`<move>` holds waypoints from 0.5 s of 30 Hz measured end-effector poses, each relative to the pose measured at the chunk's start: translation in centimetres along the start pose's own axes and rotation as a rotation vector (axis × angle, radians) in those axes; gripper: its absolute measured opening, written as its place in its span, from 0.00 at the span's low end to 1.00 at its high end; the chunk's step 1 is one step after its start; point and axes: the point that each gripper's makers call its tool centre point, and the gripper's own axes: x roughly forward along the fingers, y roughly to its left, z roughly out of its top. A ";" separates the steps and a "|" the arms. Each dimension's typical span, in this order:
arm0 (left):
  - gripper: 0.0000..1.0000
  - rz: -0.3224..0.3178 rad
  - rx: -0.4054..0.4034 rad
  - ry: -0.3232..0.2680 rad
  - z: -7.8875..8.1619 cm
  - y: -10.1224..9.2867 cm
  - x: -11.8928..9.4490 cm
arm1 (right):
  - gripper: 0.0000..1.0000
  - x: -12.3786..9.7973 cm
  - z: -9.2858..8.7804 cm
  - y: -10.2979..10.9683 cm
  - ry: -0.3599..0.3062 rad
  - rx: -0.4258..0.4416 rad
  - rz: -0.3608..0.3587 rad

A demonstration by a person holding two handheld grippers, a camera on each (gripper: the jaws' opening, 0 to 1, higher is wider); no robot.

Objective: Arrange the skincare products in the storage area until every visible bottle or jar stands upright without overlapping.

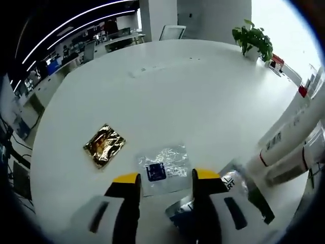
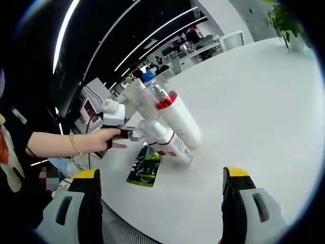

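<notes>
My right tongs (image 2: 160,203) are spread wide; two white bottles (image 2: 175,129) lie at 11 o'clock on the tabletop (image 2: 254,101). Left tongs (image 1: 166,195) spread, clear sachet (image 1: 162,168) at 12.

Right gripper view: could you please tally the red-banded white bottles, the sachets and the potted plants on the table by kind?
Red-banded white bottles: 2
Green sachet: 1
Potted plant: 1
Total: 4
</notes>
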 end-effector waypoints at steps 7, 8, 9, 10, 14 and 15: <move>0.37 0.000 0.102 -0.060 1.3 0.1 -0.9 | 1.00 0.4 -0.1 1.0 0.003 -0.006 0.021; 0.37 0.000 0.104 -0.065 1.3 0.0 -1.3 | 1.00 0.5 -0.1 1.2 0.003 -0.009 0.026; 0.37 -0.001 0.105 -0.071 1.3 0.0 -1.5 | 1.00 0.5 0.0 1.4 0.003 -0.010 0.030; 0.37 -0.005 0.100 -0.081 1.4 0.0 -1.6 | 1.00 0.6 0.0 1.7 0.002 -0.013 0.035; 0.37 -0.016 0.090 -0.107 1.3 -0.3 -3.1 | 1.00 0.6 0.1 2.1 -0.002 -0.019 0.049; 0.37 -0.016 0.094 -0.118 1.3 -0.3 -3.3 | 1.00 0.6 0.2 2.3 -0.004 -0.020 0.052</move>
